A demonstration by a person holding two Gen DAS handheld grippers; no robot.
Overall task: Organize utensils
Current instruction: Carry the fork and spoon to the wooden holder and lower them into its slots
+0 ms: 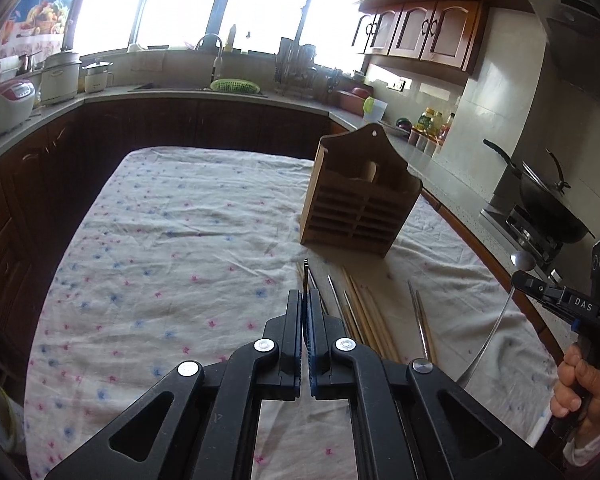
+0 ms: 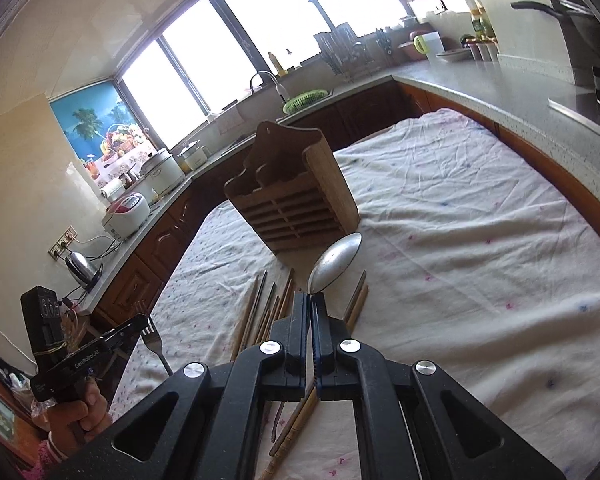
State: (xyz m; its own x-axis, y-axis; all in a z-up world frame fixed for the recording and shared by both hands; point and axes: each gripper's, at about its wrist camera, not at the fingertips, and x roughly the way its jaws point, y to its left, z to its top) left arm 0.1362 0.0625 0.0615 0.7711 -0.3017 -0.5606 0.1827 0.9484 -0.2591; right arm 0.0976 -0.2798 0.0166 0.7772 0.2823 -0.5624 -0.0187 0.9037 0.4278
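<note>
I hold one tool in each hand, and both are pressed together on a utensil: my left tool point(image 1: 305, 300) pinches a fork point(image 2: 153, 340) by its handle, the tines pointing forward, and my right tool point(image 2: 311, 302) pinches a spoon point(image 2: 334, 258) just below its bowl, the long handle hanging down under the fingers. The wooden holder point(image 1: 360, 196) stands upright on the flowered cloth point(image 1: 160, 240) of the desk, a little ahead of both tools, and the chopsticks point(image 1: 364, 312) lie loose on the cloth between me and it. I judge that the step now is to carry these two pieces to the holder and drop each into one of its top compartments. To do it well I should bring each piece above the opening, turn it so the handle points down, and let go only when the end is inside the rim; I should go one hand after the other, so the tools do not knock together or tip the holder. On the side of the right tool I read "DAS" point(image 1: 583, 304), and on the left tool "GenRobot.AI" point(image 2: 87, 359).
</note>
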